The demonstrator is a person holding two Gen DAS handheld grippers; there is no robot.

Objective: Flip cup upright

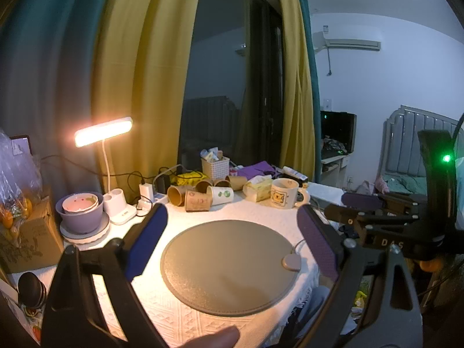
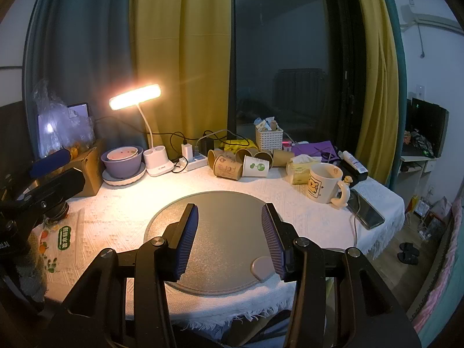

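The cup I care about, a white paper cup [image 2: 255, 166] printed with green dots, lies on its side at the back of the table, at about 12 o'clock beyond the mat, its mouth turned toward 9 o'clock. It sits in a huddle of brown paper cups [image 2: 227, 168], also toppled, touching the one at its 9 o'clock side. At its 3 o'clock I see a tissue pack [image 2: 301, 168], then an upright white mug [image 2: 323, 184] with a cartoon face, handle pointing to 4 o'clock. A phone [image 2: 366, 210] lies flat just past the mug, near the table edge. Nearer to me is the round grey mat [image 2: 226, 217] on the white tablecloth [image 2: 116, 211]. My right gripper [image 2: 230, 239] hovers over the mat's near half, fingers spread wide with nothing between them. My left gripper [image 1: 232, 249] also stands wide and empty over the mat. At 10 o'clock a lit desk lamp [image 2: 134, 97] shines beside a purple bowl [image 2: 123, 163], and a white basket [image 2: 268, 138] stands behind the cups.
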